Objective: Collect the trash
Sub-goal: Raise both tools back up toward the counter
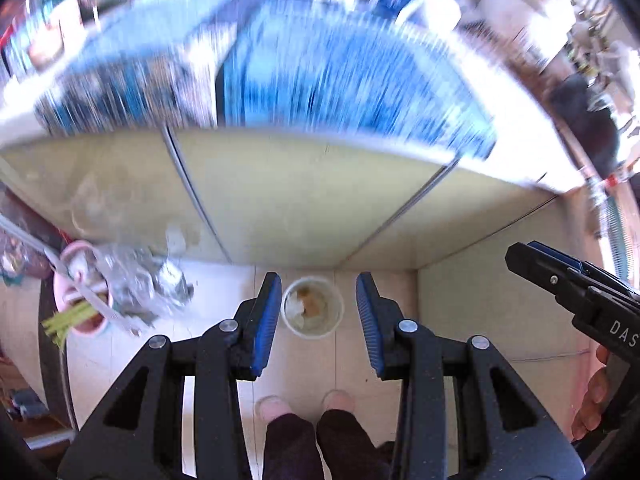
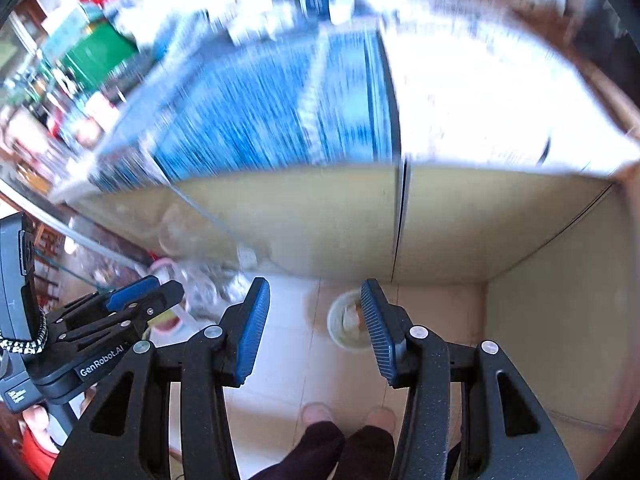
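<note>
Both views look steeply down past the front of a counter (image 1: 280, 208) whose top is a smear of blue and white blur. The left tool (image 1: 317, 320) has its jaws apart with nothing between the pads, and the right tool (image 2: 316, 328) is the same, released and empty. Far below on the tiled floor (image 1: 460, 320) sits a small white bin (image 1: 313, 307) with bits of trash inside, close to the cabinet front. The person's feet (image 1: 306, 402) are planted just behind it. Off to the left there's a pink bucket (image 1: 76, 312) with crumpled plastic spilling over its rim.
</note>
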`<state>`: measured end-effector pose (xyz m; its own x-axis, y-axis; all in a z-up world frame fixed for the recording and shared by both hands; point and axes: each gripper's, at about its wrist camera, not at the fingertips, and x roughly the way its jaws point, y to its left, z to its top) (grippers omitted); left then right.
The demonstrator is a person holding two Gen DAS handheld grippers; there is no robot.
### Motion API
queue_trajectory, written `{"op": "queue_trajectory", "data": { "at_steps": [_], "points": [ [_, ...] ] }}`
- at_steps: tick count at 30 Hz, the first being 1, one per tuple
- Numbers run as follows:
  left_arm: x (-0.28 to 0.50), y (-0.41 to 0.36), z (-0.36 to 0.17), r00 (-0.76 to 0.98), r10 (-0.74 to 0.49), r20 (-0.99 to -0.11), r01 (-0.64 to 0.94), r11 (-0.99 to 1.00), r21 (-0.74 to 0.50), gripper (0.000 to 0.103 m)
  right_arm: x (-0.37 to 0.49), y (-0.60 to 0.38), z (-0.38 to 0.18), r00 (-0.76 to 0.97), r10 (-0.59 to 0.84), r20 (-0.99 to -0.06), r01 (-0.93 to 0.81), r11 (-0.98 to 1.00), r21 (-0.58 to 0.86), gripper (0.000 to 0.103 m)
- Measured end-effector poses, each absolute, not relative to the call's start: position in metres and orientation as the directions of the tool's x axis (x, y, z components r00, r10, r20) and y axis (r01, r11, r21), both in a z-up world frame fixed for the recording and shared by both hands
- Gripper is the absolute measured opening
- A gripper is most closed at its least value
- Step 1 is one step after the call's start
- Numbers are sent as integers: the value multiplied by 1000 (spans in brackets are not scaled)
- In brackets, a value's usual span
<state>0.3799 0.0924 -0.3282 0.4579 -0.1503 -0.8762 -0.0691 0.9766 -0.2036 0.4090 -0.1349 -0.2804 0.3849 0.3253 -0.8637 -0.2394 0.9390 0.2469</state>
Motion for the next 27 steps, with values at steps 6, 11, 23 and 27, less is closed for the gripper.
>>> {"op": "queue_trajectory", "data": {
  "at_steps": [6, 11, 23, 27],
  "points": [
    [378, 97, -250, 546, -126, -828, -31, 985, -171, 37, 396, -142, -213, 499, 299, -813, -183, 954, 239, 44],
    [389, 101, -202, 594, -129, -794, -22, 984, -177, 37, 402, -139, -166, 576, 272, -771, -160, 962, 220, 44],
    [468, 84, -162, 654, -97, -751, -56, 983, -176, 43, 475, -179, -125, 652, 257, -713, -173, 967, 190, 54],
    [514, 72, -158, 651, -89, -754, -80, 980, -185, 43, 516, -192, -119, 643, 279, -714, -203, 960, 193, 54]
  ]
}}
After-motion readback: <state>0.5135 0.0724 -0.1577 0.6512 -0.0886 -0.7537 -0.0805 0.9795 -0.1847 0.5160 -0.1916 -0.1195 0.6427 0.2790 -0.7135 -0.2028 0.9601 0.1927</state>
